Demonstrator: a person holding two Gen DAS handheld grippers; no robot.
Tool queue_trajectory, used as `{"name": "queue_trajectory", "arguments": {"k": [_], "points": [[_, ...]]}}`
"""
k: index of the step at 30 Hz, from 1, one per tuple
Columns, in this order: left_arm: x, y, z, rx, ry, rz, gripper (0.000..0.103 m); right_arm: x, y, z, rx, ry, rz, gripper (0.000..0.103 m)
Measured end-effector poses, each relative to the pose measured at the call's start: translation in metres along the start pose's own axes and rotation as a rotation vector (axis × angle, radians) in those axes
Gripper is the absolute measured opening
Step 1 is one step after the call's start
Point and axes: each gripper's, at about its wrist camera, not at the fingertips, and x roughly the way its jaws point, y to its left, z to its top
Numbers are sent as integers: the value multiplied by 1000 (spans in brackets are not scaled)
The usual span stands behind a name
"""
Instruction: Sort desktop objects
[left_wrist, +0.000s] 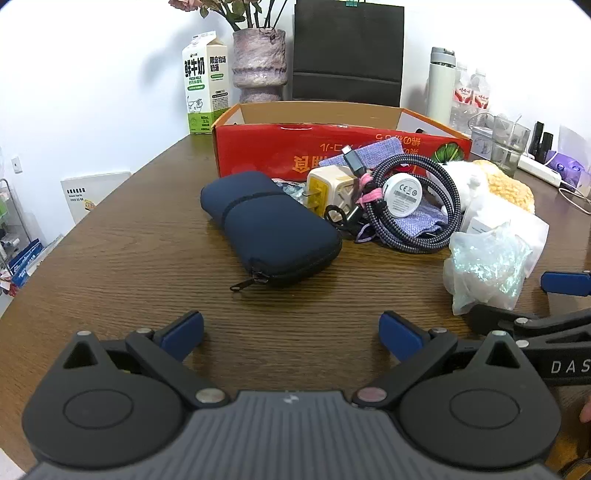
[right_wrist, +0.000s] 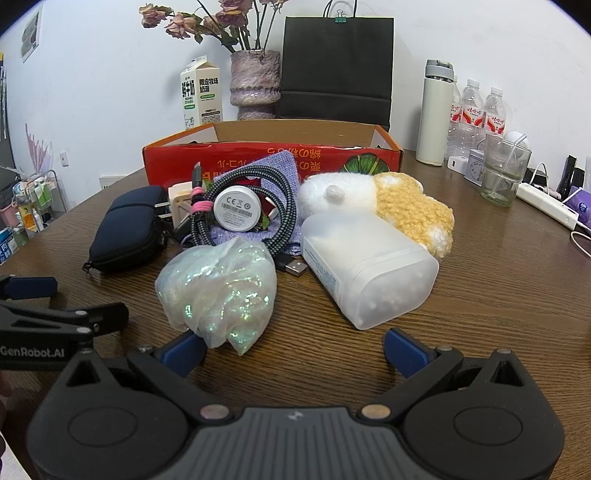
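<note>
A pile of small objects lies on the brown wooden table in front of a red cardboard box (left_wrist: 332, 147) (right_wrist: 273, 158). It holds a navy zip pouch (left_wrist: 269, 229) (right_wrist: 129, 229), a braided cable (left_wrist: 413, 206) (right_wrist: 284, 218) around a white round puck (left_wrist: 402, 194) (right_wrist: 236, 208), a white plug adapter (left_wrist: 328, 190), a glittery plastic bag (left_wrist: 487, 269) (right_wrist: 221, 291), a frosted plastic container (right_wrist: 369, 269) and a white-and-yellow plush toy (right_wrist: 399, 206). My left gripper (left_wrist: 291, 334) stands open over bare table, short of the pouch. My right gripper (right_wrist: 295, 349) is open too, its left fingertip (right_wrist: 184, 350) right by the glittery bag.
Behind the box stand a milk carton (left_wrist: 205, 85), a vase of dried flowers (left_wrist: 260, 62), a black paper bag (left_wrist: 347, 51), a white flask (right_wrist: 436, 114), water bottles (right_wrist: 476, 114) and a glass (right_wrist: 504, 173). A white power strip (right_wrist: 546, 206) lies far right.
</note>
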Motion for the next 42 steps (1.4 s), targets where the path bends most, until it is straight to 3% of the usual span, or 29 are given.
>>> {"name": "queue_trajectory", "arguments": {"k": [42], "points": [[0,-1,-1,-3,-16,-2,103,0,1,-1,-4,0,4,103]]}}
